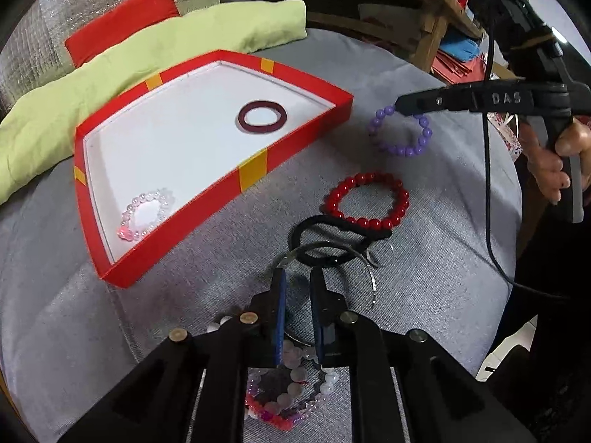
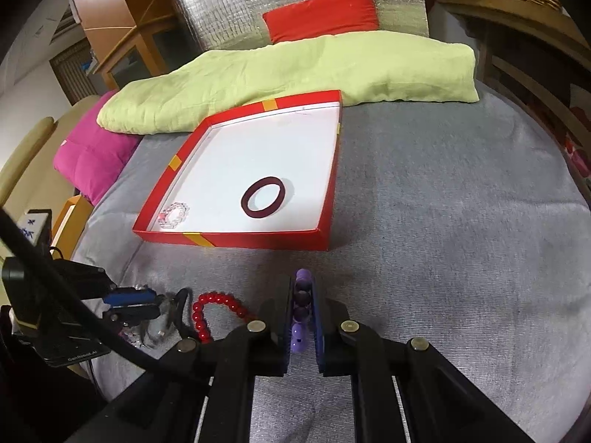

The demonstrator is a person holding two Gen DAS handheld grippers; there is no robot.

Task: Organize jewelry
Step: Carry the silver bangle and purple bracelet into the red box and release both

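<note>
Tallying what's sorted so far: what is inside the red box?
Inside the red box lie a dark maroon ring and a clear beaded bracelet. The near wall may hide a strip of floor.

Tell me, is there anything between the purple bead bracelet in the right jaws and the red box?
Nothing visible. The purple bead bracelet is held in the right gripper, and only bare grey cloth lies before the red box, whose near wall is low.
</note>
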